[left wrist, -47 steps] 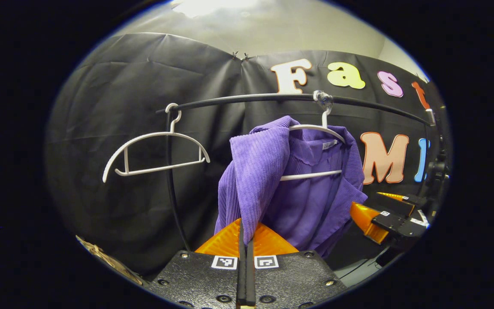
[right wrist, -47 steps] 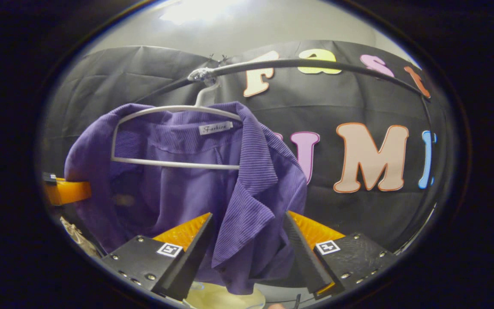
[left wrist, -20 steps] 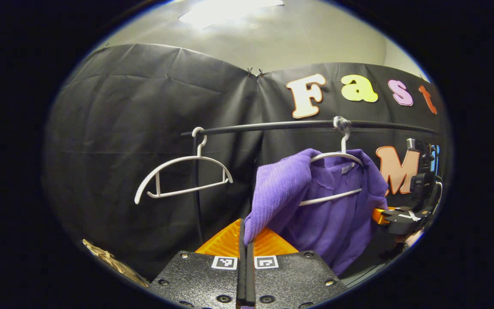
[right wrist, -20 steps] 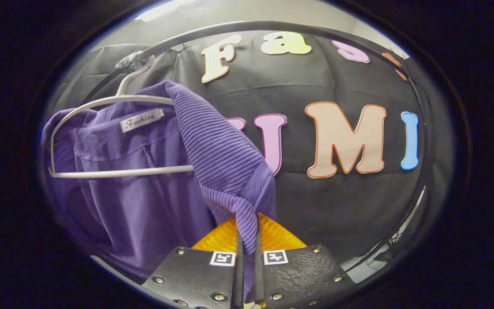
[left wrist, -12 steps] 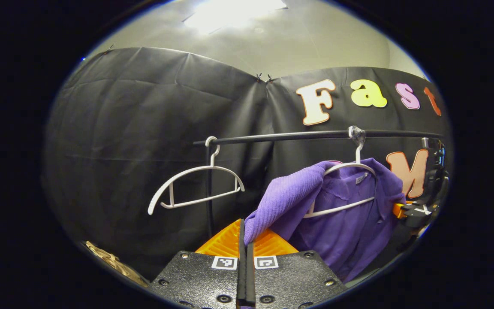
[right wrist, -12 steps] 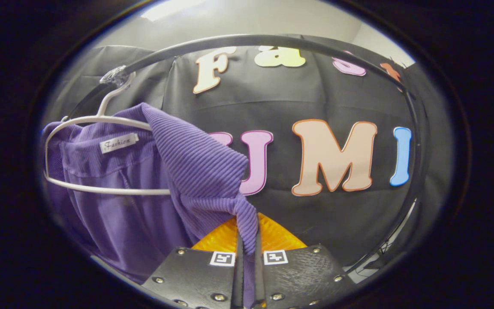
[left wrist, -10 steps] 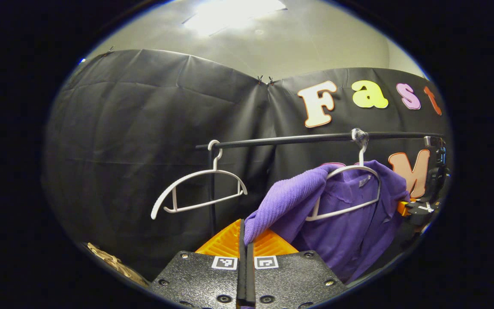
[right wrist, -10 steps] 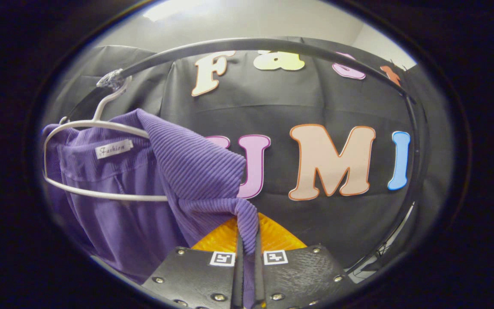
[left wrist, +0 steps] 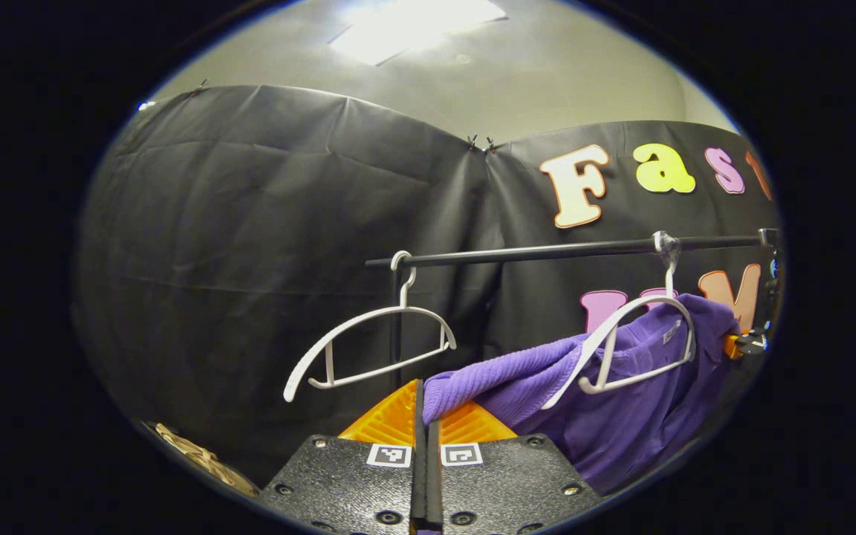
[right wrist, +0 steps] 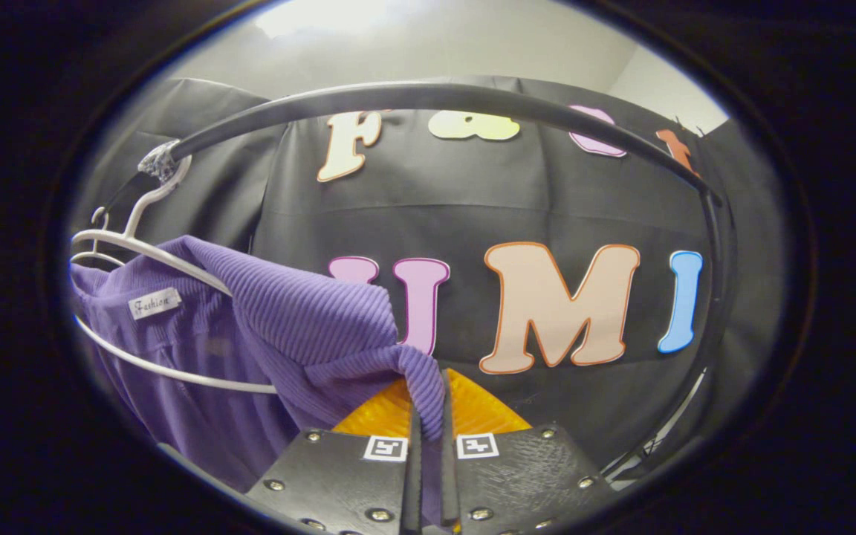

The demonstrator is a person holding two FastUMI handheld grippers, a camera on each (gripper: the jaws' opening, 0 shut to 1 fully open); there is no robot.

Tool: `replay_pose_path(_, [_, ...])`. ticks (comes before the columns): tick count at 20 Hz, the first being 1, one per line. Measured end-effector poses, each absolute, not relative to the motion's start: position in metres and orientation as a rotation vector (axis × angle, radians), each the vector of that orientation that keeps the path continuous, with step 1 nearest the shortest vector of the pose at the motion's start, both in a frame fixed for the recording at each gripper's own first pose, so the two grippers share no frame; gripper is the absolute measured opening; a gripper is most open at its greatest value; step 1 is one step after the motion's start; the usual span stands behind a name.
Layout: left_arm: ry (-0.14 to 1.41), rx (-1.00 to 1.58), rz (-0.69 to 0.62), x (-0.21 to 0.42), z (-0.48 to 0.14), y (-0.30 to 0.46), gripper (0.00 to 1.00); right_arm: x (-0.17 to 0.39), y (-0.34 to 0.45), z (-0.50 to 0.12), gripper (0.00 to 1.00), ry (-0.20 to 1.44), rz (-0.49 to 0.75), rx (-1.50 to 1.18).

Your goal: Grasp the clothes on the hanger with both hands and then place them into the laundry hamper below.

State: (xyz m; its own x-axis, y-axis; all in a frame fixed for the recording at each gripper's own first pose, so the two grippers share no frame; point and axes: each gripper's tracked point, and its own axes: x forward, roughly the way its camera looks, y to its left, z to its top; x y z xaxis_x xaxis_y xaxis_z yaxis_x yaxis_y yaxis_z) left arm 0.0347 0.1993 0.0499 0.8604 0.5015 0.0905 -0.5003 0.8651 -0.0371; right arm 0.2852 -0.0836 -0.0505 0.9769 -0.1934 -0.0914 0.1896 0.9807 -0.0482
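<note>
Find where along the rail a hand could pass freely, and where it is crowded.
Free: the stretch of rail between the empty white hanger and the hanger carrying the purple shirt. Also the long bare rail right of that hanger in the right gripper view. Crowded: around the shirt, where both tongs, left and right, pinch the cloth.

We see a bare hanger (left wrist: 368,349) left of the shirt (left wrist: 621,409) on its hanger (left wrist: 632,342), both under the rail (left wrist: 547,253).

Black metal clothes rail (left wrist: 547,253) carries two white plastic hangers: an empty hanger (left wrist: 368,349), and a tilted hanger (left wrist: 636,342) bearing purple ribbed garment (left wrist: 621,401).
</note>
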Motion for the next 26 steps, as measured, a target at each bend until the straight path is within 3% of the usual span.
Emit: replay_pose_path(26, [0.022, -0.05, 0.468, 0.044, -0.015, 0.177, 0.0, 0.291, -0.13, -0.096, 0.1, 0.195, -0.298, -0.055])
